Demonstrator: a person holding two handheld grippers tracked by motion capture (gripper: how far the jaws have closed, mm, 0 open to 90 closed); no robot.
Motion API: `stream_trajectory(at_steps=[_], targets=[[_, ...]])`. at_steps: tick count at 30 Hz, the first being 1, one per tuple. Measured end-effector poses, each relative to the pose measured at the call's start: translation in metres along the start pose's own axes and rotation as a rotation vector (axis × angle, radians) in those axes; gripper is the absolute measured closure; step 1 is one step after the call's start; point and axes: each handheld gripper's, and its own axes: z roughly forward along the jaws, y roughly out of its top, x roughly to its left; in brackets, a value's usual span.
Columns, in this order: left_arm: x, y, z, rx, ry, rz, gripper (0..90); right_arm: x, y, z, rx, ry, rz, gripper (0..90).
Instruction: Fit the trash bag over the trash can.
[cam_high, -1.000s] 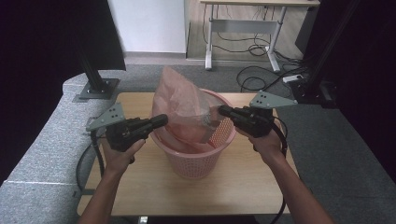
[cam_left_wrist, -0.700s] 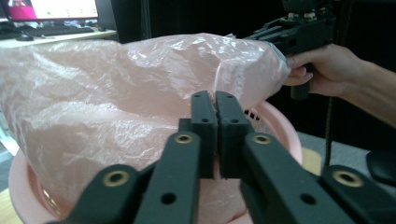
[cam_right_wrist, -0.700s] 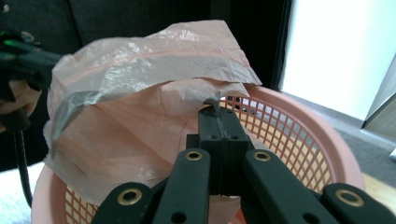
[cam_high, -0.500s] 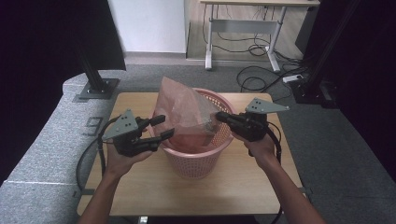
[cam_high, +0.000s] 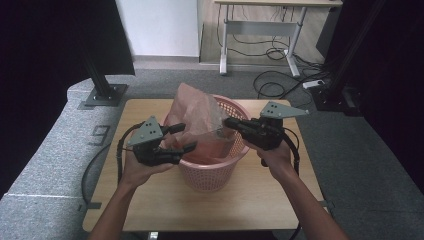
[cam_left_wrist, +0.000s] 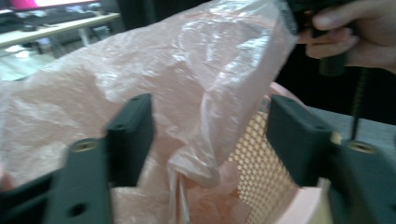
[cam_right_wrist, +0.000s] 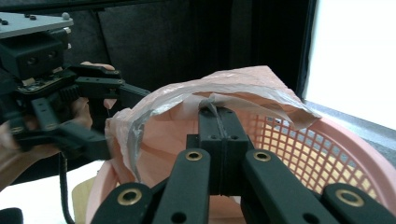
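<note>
A pink mesh basket (cam_high: 207, 175) stands mid-table with a thin pink plastic bag (cam_high: 195, 112) rising out of it. My right gripper (cam_high: 226, 121) is shut on the bag's right edge above the rim; its own view shows the film pinched between the closed jaws (cam_right_wrist: 217, 109). My left gripper (cam_high: 186, 137) is open at the basket's left rim. Its jaws have just been opening off the bag and then closing a little. In the left gripper view a loose fold of the bag (cam_left_wrist: 93, 93) hangs between the spread jaws (cam_left_wrist: 210, 107), untouched by the pads, with the basket's mesh (cam_left_wrist: 257, 158) behind.
The wooden table (cam_high: 240, 200) has bare room in front of the basket and on both sides. Grey padding (cam_high: 50, 150) borders its left. Stand bases (cam_high: 102, 95), a desk frame and floor cables lie beyond the far edge.
The left gripper let go of the bag's left edge, opened, and came down toward the basket's near-left rim. The bag sagged lower. The right gripper kept its grip and barely moved.
</note>
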Motion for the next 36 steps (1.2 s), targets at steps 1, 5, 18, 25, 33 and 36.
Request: stream_trajectory(at_steps=[1, 5, 18, 25, 33, 36], targets=[[0.0, 0.0, 0.0, -0.004, 0.006, -0.003, 50.3, 0.001, 0.0, 0.001, 0.005, 0.002, -0.002, 89.6], [0.003, 0.001, -0.004, -0.037, 0.01, -0.028, 73.9, 0.001, -0.003, 0.003, 0.019, 0.0, -0.001, 89.6], [0.02, 0.0, -0.025, -0.159, -0.04, -0.163, 89.8, -0.018, -0.007, -0.016, 0.028, -0.075, 0.02, 89.6], [0.032, 0.003, -0.04, -0.218, -0.061, -0.228, 89.8, -0.027, 0.003, -0.034, 0.003, -0.12, 0.004, 89.6], [0.039, 0.004, -0.047, -0.239, -0.075, -0.269, 89.9, -0.033, 0.013, -0.051, -0.01, -0.155, -0.011, 89.6], [0.042, 0.004, -0.049, -0.251, -0.085, -0.287, 89.8, -0.035, 0.016, -0.056, -0.014, -0.169, -0.015, 89.6]])
